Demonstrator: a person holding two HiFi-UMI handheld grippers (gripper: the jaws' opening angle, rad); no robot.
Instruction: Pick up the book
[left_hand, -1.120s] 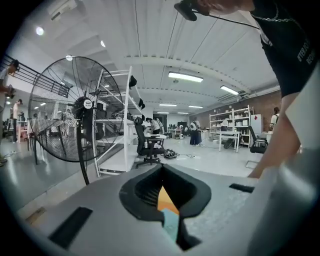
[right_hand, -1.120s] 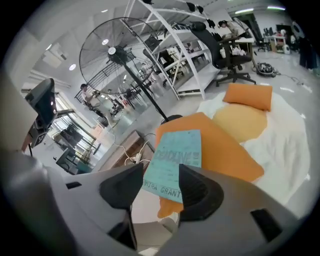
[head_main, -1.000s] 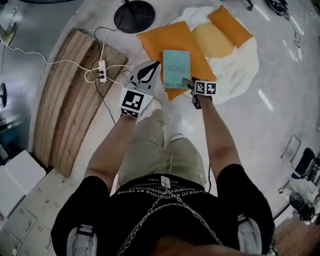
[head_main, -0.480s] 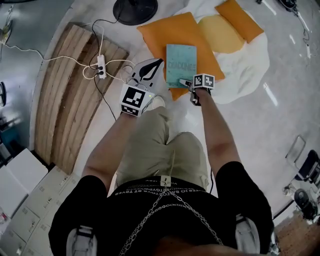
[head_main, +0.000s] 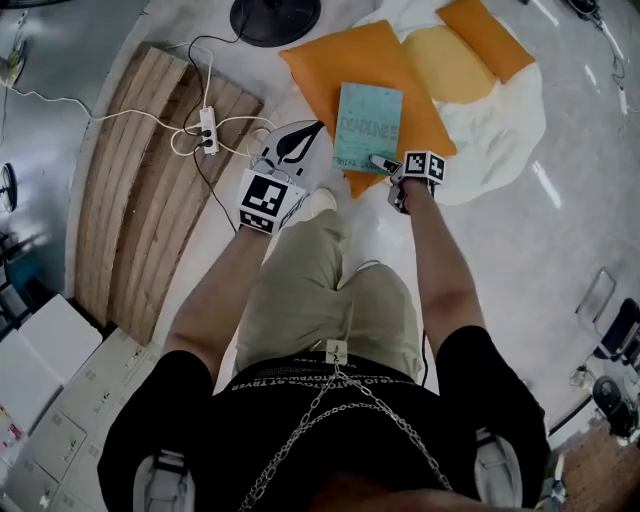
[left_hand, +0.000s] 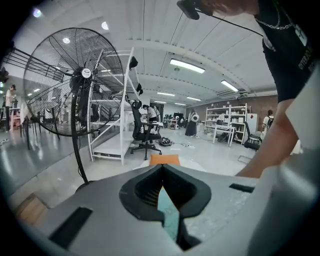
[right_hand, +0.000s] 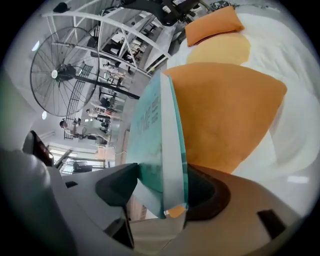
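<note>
A teal book (head_main: 367, 125) lies on a large orange cushion (head_main: 340, 70) on the floor. My right gripper (head_main: 382, 163) is at the book's near right corner. In the right gripper view the book (right_hand: 155, 130) stands edge-on between the jaws of the right gripper (right_hand: 162, 195), which are closing, and the dark pads (right_hand: 117, 187) touch both covers. My left gripper (head_main: 312, 130) hovers just left of the book, shut and empty. In the left gripper view a sliver of the teal book (left_hand: 169, 212) shows through the closed left gripper (left_hand: 162, 175).
A white duvet (head_main: 500, 130) with a yellow cushion (head_main: 450, 60) and a second orange cushion (head_main: 490, 35) lies right of the book. A fan base (head_main: 275, 17), a power strip (head_main: 208, 130) with cables and a wooden pallet (head_main: 150, 190) are to the left. White boxes (head_main: 50, 390) stand at lower left.
Both grippers have sunk toward the floor. The right gripper has rolled and now has the book's near corner between its jaws. The left gripper stays shut.
</note>
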